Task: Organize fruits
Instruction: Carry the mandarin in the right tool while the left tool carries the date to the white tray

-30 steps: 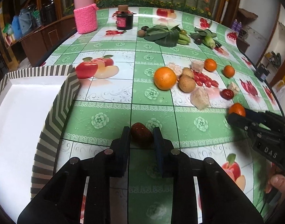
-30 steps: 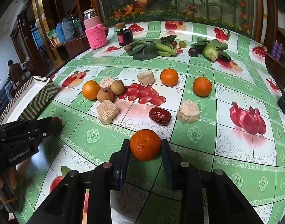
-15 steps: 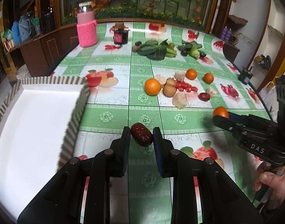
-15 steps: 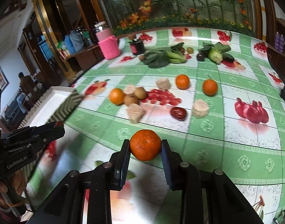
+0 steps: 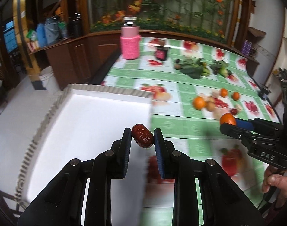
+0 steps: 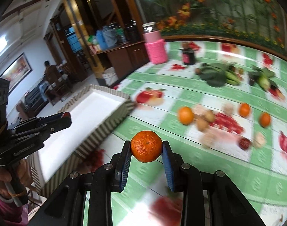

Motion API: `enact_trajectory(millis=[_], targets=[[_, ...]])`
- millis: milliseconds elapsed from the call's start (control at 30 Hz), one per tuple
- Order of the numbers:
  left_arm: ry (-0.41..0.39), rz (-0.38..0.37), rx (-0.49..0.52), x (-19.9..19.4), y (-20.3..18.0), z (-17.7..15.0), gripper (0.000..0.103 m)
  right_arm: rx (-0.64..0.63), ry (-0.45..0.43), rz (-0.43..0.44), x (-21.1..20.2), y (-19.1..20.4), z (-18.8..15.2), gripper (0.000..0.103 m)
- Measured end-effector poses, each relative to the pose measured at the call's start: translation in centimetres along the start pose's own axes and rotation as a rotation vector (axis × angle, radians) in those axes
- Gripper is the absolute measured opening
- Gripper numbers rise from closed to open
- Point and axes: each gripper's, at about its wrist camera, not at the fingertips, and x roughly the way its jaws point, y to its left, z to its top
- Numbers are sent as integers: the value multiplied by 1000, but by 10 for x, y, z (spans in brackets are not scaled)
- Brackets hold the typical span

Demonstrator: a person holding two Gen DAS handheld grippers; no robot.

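My left gripper (image 5: 142,138) was clamped on a wrinkled dark-red date (image 5: 142,136), held above the white striped-rim cardboard tray (image 5: 105,91). My right gripper (image 6: 146,148) pinched a small round orange mandarin (image 6: 146,146) over the green fruit-print tablecloth (image 6: 228,171).

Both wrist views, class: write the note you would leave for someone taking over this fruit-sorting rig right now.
Left gripper: shut on a red date, held above the near corner of the white striped tray.
Right gripper: shut on a small orange, above the tablecloth, beside the tray.
Done: both fruits lifted; the tray floor shows nothing in it.
Left: put both in the tray, then fetch the fruit still on the table: three oranges, two brown fruits and another date.
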Motion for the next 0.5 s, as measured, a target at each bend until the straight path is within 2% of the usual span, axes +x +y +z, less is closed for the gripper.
enact_trajectory(millis=[200, 500], targets=[[53, 41, -54, 18, 37, -6, 24, -85, 30, 61, 39, 41, 29, 32], [128, 67, -94, 42, 61, -9, 24, -194, 116, 110, 103, 82, 61, 32]])
